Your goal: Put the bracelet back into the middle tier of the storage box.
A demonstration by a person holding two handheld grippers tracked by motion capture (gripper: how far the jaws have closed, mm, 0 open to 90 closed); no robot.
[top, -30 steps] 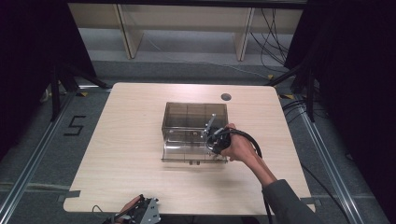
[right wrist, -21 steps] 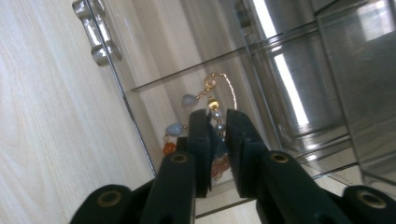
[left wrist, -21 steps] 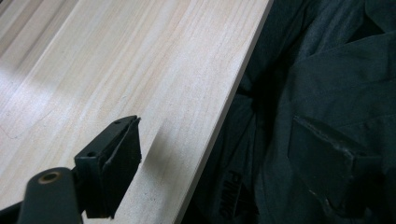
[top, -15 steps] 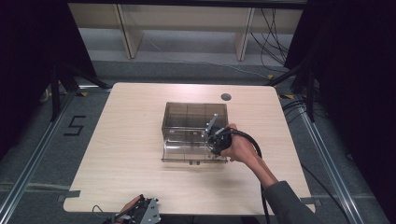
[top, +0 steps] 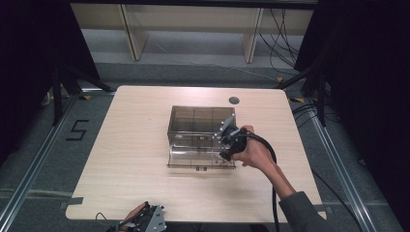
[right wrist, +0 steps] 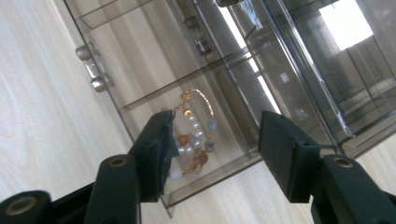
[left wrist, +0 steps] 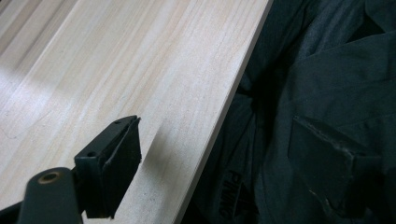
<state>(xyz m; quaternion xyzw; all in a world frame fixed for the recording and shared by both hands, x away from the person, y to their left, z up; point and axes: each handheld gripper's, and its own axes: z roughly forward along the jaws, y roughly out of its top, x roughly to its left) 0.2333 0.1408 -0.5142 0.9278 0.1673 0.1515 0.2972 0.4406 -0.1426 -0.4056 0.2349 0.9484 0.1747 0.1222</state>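
Lying in the near corner compartment of the pulled-out drawer: a small gold-chain bracelet strung with white pearl and amber beads [right wrist: 194, 135], at centre-left of the right gripper view. Curled in a loose loop, long axis running from lower left to upper right of that frame, lower beads partly hidden behind one black jaw. Set between the jaws of the right gripper [right wrist: 215, 156] but off-centre, hard against the left-hand jaw, well short of the right-hand one. Jaws spread wide, nothing clamped. Judged the nearer tool by far; a small shift toward the left-hand jaw's side probably needed before closing, to centre the loop.

Around it, a smoky transparent plastic drawer tray [right wrist: 140, 100] split by thin clear dividers, the neighbouring compartments looking bare. Behind, at upper right of the frame, the tinted clear plastic organiser box [top: 198, 123], holding several compartments, contents too faint to tell. In the high view, box and tray at the middle of the pale wooden table [top: 130, 145], right hand [top: 254, 152] over the tray's right end.

At the bottom edge of the high view, the left gripper [top: 147, 222], well apart from the box. In the left gripper view, jaws set apart, holding nothing, over the table edge beside dark clothing [left wrist: 327, 116].
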